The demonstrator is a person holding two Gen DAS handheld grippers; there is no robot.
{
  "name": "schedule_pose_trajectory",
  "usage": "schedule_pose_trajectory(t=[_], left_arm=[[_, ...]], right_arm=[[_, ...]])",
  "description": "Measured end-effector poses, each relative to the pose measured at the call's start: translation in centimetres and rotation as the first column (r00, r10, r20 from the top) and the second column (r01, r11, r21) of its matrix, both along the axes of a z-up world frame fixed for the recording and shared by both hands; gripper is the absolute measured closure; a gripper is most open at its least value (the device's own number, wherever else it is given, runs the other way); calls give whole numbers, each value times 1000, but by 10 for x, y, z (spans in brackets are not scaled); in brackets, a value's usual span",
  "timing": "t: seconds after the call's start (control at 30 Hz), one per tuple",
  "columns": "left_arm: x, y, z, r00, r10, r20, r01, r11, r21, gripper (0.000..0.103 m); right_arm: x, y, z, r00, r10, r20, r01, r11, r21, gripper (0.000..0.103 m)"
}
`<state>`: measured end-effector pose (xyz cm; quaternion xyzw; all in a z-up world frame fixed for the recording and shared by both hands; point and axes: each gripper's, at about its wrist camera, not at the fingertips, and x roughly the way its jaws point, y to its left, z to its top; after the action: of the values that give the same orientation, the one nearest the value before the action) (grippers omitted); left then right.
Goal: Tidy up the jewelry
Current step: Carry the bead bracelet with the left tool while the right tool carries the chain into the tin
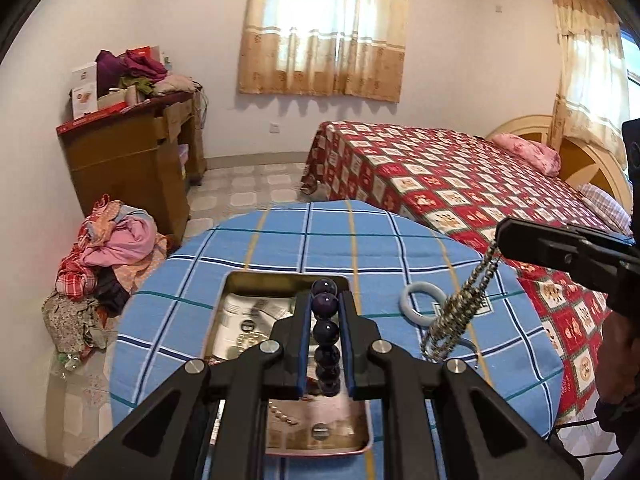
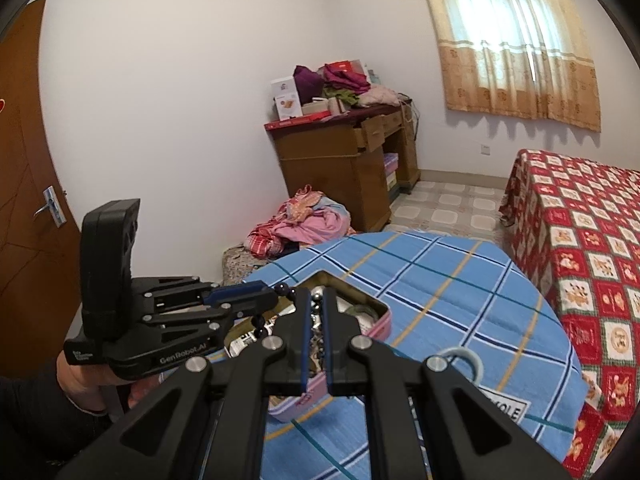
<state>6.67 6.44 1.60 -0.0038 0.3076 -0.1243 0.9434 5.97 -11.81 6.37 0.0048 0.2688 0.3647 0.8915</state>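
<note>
Metal tin (image 1: 236, 280), pale ring (image 1: 420, 300) beside

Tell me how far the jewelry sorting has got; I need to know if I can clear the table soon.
Partly done, I'd judge. The open tin already holds a few small items. In hand: the left tool grips a dark bead bracelet over the tin, and the right tool holds a silver chain. Left: a pale blue ring lies on the tablecloth.

Blue checked tablecloth (image 1: 280, 240) with white, navy and yellow lines; dark purple beads (image 1: 326, 332); silvery chain (image 1: 460, 312); pale blue ring (image 1: 420, 300); red patterned bedspread (image 1: 440, 168); beige curtains (image 1: 324, 28).
</note>
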Motion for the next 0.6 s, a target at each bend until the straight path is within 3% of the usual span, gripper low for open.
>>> schedule_pose_trajectory(t=[0.6], left_arm=[[8,38,-14,997,70,-25,-71,997,-28,90]], right_arm=[[16,44,-20,997,67,-48,-69,997,-35,96]])
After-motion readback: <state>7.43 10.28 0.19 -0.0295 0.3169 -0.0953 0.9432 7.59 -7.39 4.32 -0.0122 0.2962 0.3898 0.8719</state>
